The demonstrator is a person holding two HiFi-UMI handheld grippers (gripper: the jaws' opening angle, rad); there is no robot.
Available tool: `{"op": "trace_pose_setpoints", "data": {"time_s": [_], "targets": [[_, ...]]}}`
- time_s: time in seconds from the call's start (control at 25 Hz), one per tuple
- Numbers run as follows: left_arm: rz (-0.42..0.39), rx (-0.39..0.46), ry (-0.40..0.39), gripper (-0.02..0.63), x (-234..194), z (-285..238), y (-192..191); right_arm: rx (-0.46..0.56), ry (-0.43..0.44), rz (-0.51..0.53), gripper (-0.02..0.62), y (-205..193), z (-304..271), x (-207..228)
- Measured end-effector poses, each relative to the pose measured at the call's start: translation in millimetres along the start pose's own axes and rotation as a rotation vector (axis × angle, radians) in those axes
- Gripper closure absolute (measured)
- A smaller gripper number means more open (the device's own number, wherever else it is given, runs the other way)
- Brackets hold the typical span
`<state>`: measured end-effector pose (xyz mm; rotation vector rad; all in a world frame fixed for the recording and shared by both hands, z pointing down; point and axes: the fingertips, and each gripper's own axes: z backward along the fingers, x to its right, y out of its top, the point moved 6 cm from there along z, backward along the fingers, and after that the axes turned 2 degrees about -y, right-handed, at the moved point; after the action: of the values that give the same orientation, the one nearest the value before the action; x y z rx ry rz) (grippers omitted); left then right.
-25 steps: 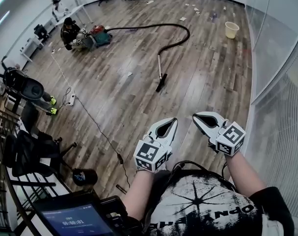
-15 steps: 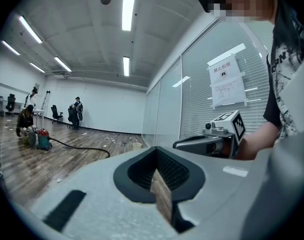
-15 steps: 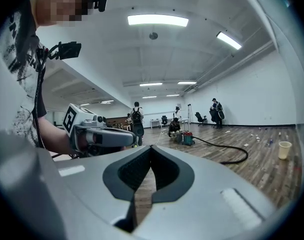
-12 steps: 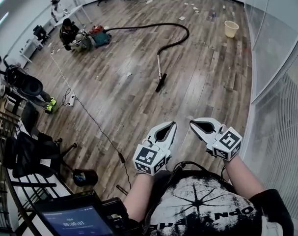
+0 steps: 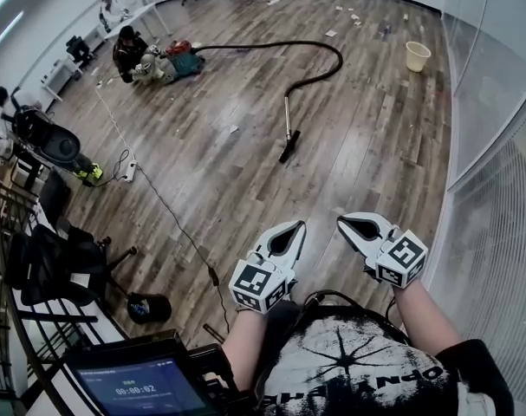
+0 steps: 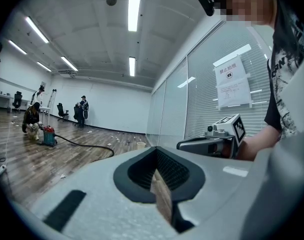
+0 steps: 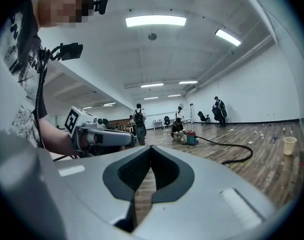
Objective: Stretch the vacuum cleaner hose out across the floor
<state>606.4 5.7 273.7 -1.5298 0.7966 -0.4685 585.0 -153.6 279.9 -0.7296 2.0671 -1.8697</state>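
Both the left gripper (image 5: pixel 298 226) and the right gripper (image 5: pixel 342 223) sit closed and empty at lower centre, apparently awaiting the approach. The vacuum cleaner hose (image 5: pixel 339 59) lies curled well apart, upper centre, not yet stretched.

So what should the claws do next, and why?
Probably walk toward the black floor nozzle ending the curved black vacuum hose. It lies far off on the wooden floor, while the left claw and right claw are shut and empty.
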Motion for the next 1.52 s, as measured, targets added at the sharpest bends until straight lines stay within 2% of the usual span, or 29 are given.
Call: {"op": "trace_pose_setpoints", "data": {"time_s": [0.2, 0.56, 0.96, 1.2, 1.52], "targets": [[-0.011, 0.006, -0.008, 0.606, -17, -3, 3, -0.020, -0.010, 0.004, 0.591, -1, -19, 10], [-0.011, 0.003, -0.019, 0.606, -127, 23, 16, -0.014, 0.015, 0.066, 0.591, 27, -136, 1], [-0.005, -0.008, -0.097, 0.606, -229, 51, 24, -0.038, 0.003, 0.095, 0.591, 44, -251, -16], [-0.005, 0.003, -0.129, 0.606, -266, 63, 26, -0.058, -0.007, 0.114, 0.591, 52, -297, -20], [0.025, 0.011, -0.106, 0.606, -310, 74, 23, -0.082, 0.005, 0.120, 0.591, 55, -343, -14]]}}
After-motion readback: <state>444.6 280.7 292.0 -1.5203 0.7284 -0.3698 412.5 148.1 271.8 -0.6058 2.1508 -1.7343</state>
